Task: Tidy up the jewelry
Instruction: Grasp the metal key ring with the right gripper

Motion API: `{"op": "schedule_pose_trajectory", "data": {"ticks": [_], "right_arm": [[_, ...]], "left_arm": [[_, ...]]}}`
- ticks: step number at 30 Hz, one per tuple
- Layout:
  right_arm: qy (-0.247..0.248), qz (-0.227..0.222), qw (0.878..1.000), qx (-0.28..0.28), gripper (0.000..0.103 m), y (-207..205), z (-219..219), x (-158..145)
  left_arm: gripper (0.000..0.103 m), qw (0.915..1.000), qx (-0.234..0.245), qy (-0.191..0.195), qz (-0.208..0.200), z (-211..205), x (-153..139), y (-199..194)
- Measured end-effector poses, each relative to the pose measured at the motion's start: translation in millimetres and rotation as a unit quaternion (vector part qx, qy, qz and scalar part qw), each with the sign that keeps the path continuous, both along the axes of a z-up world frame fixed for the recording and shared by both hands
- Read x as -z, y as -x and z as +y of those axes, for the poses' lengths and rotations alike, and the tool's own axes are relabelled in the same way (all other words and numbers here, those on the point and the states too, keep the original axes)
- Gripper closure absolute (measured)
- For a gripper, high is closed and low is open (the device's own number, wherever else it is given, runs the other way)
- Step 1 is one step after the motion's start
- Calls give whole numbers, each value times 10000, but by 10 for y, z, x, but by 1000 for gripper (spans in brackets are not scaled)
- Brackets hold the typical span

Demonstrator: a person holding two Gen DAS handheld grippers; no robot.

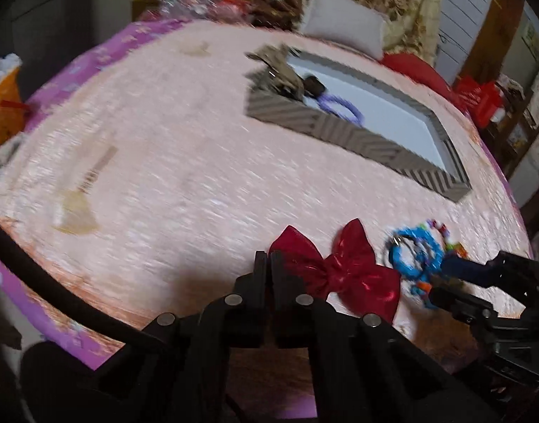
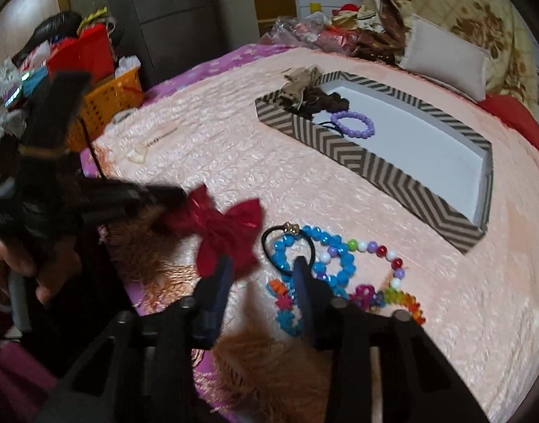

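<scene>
Red bow (image 1: 343,264) lay at one o'clock of clenched left gripper (image 1: 268,257) (empty) | right gripper (image 2: 264,264) parted, straddling black hair tie (image 2: 287,246)

Both hand-held grippers angle steeply downward, side by side.
The left hand-held gripper (image 1: 268,264) has its jaws pressed fully together; a hand (image 2: 21,264) grips its handle. The right hand-held gripper (image 2: 264,271) stands with jaws partly apart, nothing pinched between them.
</scene>
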State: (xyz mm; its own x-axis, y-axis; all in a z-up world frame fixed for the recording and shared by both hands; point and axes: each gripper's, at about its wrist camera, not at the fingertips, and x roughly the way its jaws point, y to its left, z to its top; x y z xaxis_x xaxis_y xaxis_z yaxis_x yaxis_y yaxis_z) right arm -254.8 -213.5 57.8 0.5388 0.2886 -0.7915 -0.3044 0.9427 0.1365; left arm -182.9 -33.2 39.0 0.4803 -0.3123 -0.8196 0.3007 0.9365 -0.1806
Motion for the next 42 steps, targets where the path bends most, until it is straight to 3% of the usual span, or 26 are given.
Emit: {"op": "schedule_pose_trajectory", "data": {"ticks": [9,20,22,24,27,32,42], "right_arm": [[101,97,9998,-140,72,-180,138,84],[104,362,9981,488,75,-317,-166,218],[54,354,9981,494,80,-350,-170,220],[41,370,9982,471,94,-383,-154,225],[225,353,9985,354,99,-378,-84,260],[-104,19,9988,469,99,-297,-156,48],[-236,-433,9964,696,99,-291,-357,-380]], "left_arm": [[103,9989,-465,-31,-91,314,-28,-184],[103,9989,-442,-52,139,242,137,-272],[103,9988,-462,-43,185,247,163,-286],[103,9987,-464,-26,190,251,163,-289],[103,9988,-450,-23,168,249,146,-276],[103,9989,-443,104,126,263,54,-248],[103,9991,-266,245,-222,124,-329,-272]]}}
